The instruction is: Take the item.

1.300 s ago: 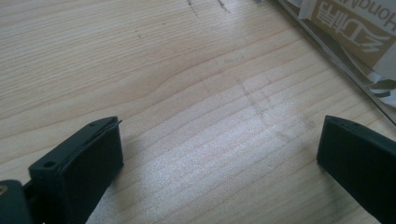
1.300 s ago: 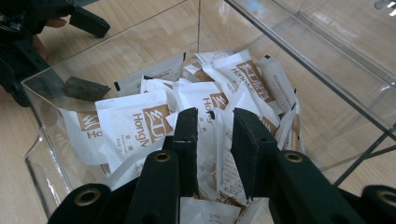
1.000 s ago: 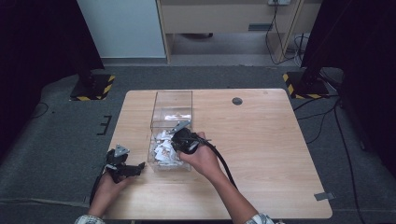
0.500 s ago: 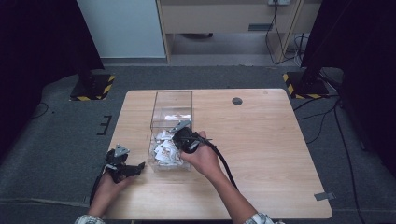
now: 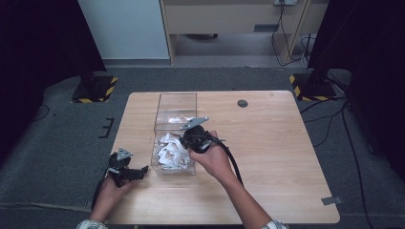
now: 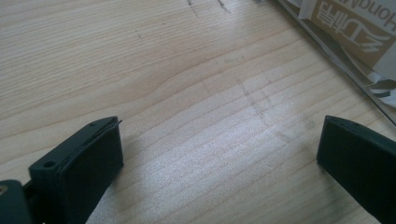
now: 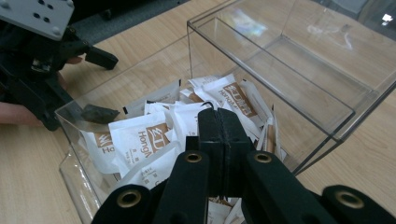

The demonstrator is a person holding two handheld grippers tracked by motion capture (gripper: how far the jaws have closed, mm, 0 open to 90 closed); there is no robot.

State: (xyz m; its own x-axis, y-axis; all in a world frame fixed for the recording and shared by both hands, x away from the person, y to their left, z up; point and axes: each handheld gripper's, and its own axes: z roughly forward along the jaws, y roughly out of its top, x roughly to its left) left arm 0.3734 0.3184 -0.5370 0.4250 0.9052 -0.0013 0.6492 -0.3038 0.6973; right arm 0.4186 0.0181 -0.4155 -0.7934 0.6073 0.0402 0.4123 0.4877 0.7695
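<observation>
One clear box (image 5: pixel 175 102); many white packets (image 5: pixel 171 151); two grippers (image 5: pixel 125 170).

Sachets (image 7: pixel 140 135) white, brown logo print. Box (image 7: pixel 299 70) clear, colourless. Bench (image 5: pixel 282 143) pale wood grain. Right tongs (image 7: pixel 219 122) black, brass-coloured rivets. Left tongs (image 5: pixel 142 171) black, grey plate.

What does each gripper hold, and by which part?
The left gripper is open over the table, holding nothing. The right gripper is shut above the packets; whether it pinches one cannot be told.
</observation>
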